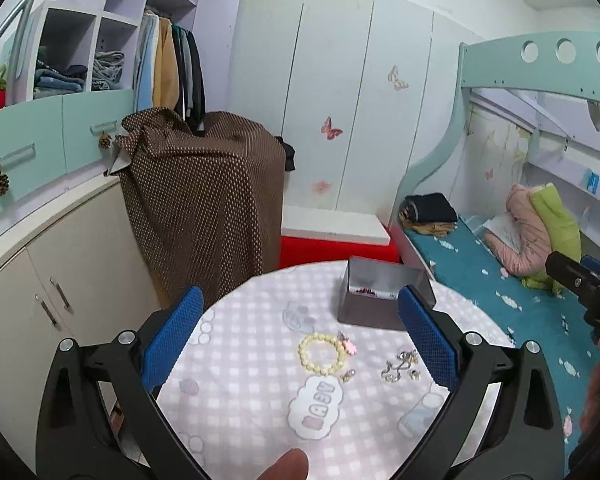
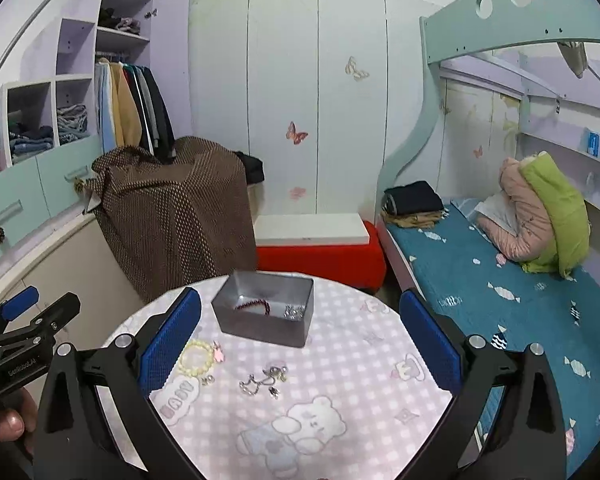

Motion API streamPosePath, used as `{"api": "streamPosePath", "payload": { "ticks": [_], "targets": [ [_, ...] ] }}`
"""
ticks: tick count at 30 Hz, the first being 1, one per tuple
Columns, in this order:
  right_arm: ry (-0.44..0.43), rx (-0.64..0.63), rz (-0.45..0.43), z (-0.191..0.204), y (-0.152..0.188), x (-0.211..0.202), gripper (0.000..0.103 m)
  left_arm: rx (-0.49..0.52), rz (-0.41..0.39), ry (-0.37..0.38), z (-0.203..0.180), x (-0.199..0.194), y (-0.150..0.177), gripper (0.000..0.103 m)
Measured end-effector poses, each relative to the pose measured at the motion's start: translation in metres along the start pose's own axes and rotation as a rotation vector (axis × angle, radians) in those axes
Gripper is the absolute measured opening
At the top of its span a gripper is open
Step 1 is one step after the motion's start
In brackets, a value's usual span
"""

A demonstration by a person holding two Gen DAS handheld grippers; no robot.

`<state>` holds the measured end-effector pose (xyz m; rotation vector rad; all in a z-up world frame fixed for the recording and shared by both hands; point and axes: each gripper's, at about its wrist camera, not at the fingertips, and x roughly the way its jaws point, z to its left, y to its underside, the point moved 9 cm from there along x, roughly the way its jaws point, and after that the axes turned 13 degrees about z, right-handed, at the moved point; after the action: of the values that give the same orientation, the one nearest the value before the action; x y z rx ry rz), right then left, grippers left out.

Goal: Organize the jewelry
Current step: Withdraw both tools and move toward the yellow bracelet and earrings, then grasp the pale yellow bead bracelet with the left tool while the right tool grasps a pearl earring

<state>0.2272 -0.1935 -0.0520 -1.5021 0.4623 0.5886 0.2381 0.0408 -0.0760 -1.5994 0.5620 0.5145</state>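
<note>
Sorting is part done, by my read: grey box at the far side of the round worktop already holds a dark red bead strand and a small silver piece; still loose on the cloth are the cream bead bracelet w/ pink charm, and just beside it a tangle of silver chains.

Next move prob. calls for one gripper to drop onto a loose piece, pinch low at cloth level, then carry it over the box rim; the chains look fiddly, thin and snag-prone.

Left gripper: fingers spread wide, holding nothing, above the bracelet; right gripper: fingers likewise spread wide, empty, touching nothing.
</note>
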Motion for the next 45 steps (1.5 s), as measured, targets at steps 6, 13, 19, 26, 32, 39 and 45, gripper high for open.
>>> {"api": "streamPosePath", "payload": {
  "ticks": [6, 13, 19, 26, 32, 39, 45],
  "targets": [
    [0.000, -0.004, 0.030, -0.001, 0.011, 0.011, 0.096, 0.016, 0.040, 0.004, -0.001, 0.016, 0.015, 0.098],
    [-0.004, -0.030, 0.145, -0.003, 0.040, 0.049, 0.096, 0.044, 0.128, 0.005, -0.007, 0.051, 0.041, 0.098],
    [-0.020, -0.047, 0.294, -0.002, 0.076, 0.095, 0.096, 0.040, 0.200, -0.002, -0.002, 0.084, 0.057, 0.098],
    [-0.038, -0.067, 0.377, 0.004, 0.095, 0.130, 0.096, 0.044, 0.269, -0.019, 0.004, 0.121, 0.065, 0.097],
    [-0.044, -0.063, 0.410, 0.005, 0.098, 0.151, 0.094, 0.039, 0.317, -0.029, 0.009, 0.156, 0.066, 0.097],
    [-0.048, -0.062, 0.433, 0.003, 0.098, 0.163, 0.094, 0.078, 0.413, -0.054, 0.009, 0.200, 0.072, 0.094],
    [-0.043, -0.060, 0.442, 0.001, 0.094, 0.174, 0.091, 0.085, 0.485, -0.043, 0.007, 0.226, 0.084, 0.050]
  ]
}}
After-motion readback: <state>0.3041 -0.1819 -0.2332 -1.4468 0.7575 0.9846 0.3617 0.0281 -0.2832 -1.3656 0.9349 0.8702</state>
